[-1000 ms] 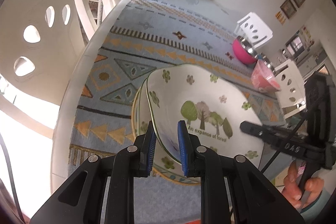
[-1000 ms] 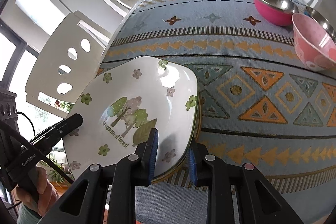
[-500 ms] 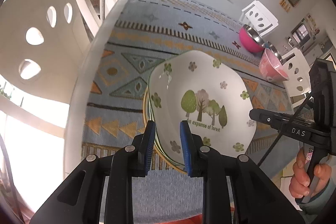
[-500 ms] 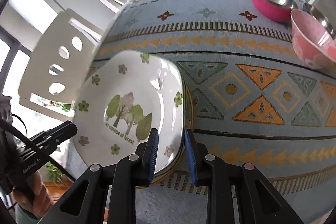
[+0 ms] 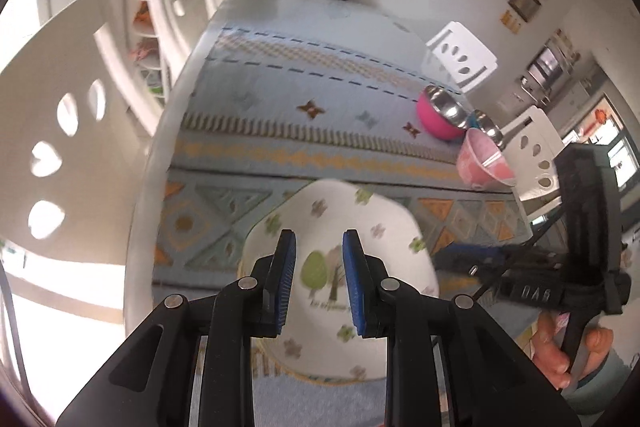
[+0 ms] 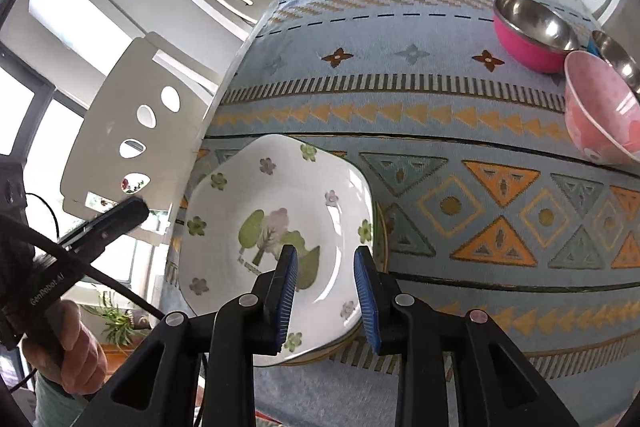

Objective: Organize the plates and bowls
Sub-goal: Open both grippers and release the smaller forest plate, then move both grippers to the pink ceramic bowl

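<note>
The left gripper (image 5: pixel 319 269) hung above the floral plate (image 5: pixel 340 307) with its blue pads a narrow gap apart and nothing pressed between them; the plate showed through the gap from below. The right gripper (image 6: pixel 325 287) was likewise clear of the dish, its jaws opening, the plate's rim lying under them but not touched by either pad.

In the right wrist view the floral plate (image 6: pixel 276 247) lay flat at about 7 o'clock on the patterned tablecloth (image 6: pixel 460 167), close to the table's rounded edge, and seemed to sit on top of another plate whose yellowish rim (image 6: pixel 382 235) peeked out at 3 o'clock of it. The pink bowl (image 6: pixel 600 119) stood well apart at 2 o'clock, with the magenta steel-lined bowl (image 6: pixel 532 27) just behind it toward 1 o'clock and a second steel bowl (image 6: pixel 616 59) touching or nearly touching both; which, I could not tell.

The left wrist view was blurred, but the bowls (image 5: pixel 460 131) clustered at 2 o'clock there, and a hand (image 5: pixel 560 351) gripping the other tool's handle showed at 4 o'clock. White chairs (image 6: pixel 132 135) stood along the table at 9 to 11 o'clock.
</note>
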`<state>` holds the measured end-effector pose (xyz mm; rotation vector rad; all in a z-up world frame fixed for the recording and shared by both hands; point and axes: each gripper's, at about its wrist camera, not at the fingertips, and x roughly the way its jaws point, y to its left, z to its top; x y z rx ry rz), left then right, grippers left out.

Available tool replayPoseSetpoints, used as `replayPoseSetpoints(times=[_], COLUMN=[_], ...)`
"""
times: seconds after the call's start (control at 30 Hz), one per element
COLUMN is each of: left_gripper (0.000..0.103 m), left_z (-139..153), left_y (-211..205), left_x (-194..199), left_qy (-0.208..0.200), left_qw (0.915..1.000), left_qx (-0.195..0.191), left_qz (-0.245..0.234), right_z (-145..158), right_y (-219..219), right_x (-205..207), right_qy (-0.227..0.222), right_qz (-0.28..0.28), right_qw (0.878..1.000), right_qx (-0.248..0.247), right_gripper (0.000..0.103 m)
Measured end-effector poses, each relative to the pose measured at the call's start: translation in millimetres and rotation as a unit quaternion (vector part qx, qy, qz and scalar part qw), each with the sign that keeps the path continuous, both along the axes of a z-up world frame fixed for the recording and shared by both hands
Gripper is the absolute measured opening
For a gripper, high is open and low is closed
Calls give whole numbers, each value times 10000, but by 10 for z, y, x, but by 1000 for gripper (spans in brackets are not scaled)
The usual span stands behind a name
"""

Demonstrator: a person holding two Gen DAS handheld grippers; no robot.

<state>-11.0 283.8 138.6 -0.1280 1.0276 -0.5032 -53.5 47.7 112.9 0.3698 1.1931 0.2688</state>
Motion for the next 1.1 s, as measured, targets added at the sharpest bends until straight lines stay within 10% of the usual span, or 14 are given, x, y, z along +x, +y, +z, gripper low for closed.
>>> replayPoseSetpoints(times=[0.3, 0.53, 1.1], left_gripper=[55, 58, 72], left_z=[136, 110, 198], left_y=[-158, -396, -2336], left_x=[443, 647, 591], left_qy=[-347, -244, -171], left_qw=[9992, 9994, 9989], left_qx=[136, 233, 144], left_qz=[167, -76, -417], right_z=[57, 194, 459], right_y=[37, -303, -2532], right_x=[226, 240, 90], right_qy=[22, -161, -871], right_qz=[277, -66, -1790], right_qw=[9994, 9996, 9702], right_qx=[229, 206, -1381], right_gripper=[41, 42, 52])
